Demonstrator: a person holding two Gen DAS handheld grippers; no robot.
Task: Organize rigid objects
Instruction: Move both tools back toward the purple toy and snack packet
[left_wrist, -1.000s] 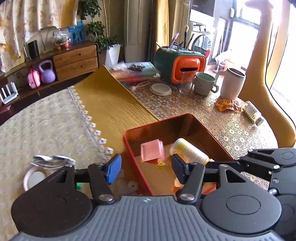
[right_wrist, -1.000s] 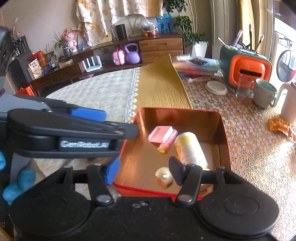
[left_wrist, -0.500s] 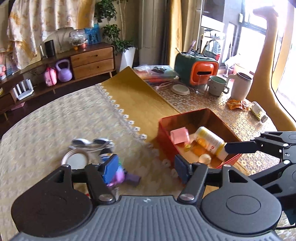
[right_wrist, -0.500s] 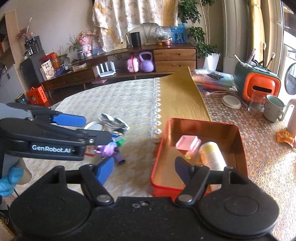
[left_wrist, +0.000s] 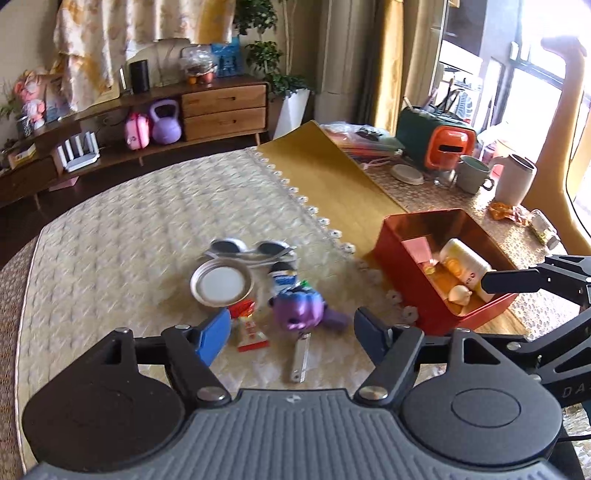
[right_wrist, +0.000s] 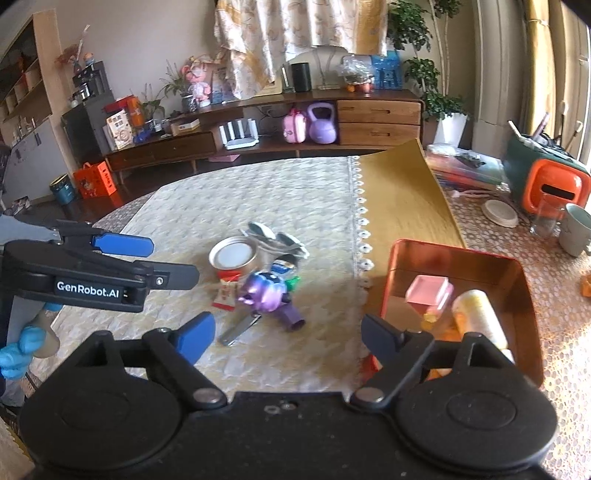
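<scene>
Clutter still to be sorted lies dead ahead of your left gripper (left_wrist: 290, 334): the purple toy (left_wrist: 300, 308) sits on the worktop (left_wrist: 110, 236) almost between its spread, empty fingers, just beyond the tips, with the metal clip (left_wrist: 299, 356) nearer still and the round lid (left_wrist: 221, 286) and goggles (left_wrist: 251, 249) further out. The red tin (left_wrist: 402, 273), already holding a pink block (left_wrist: 419, 249) and a yellow bottle (left_wrist: 465, 260), stands off to that gripper's right.

Your left gripper looks the nearer one, so the toy is probably its pick. The toy's stubby tube points down and right toward the tin, so close across the rounded body, not along that axis.

Your right gripper (right_wrist: 288, 338) is also wide open and carries nothing; it hangs partly over the tin's near corner. Its view shows what the left cannot: the left gripper from the side, above the worktop and short of the pile, and the tube's open end. The left view alone shows the small pale piece (left_wrist: 460, 294) in the tin's near corner.
</scene>
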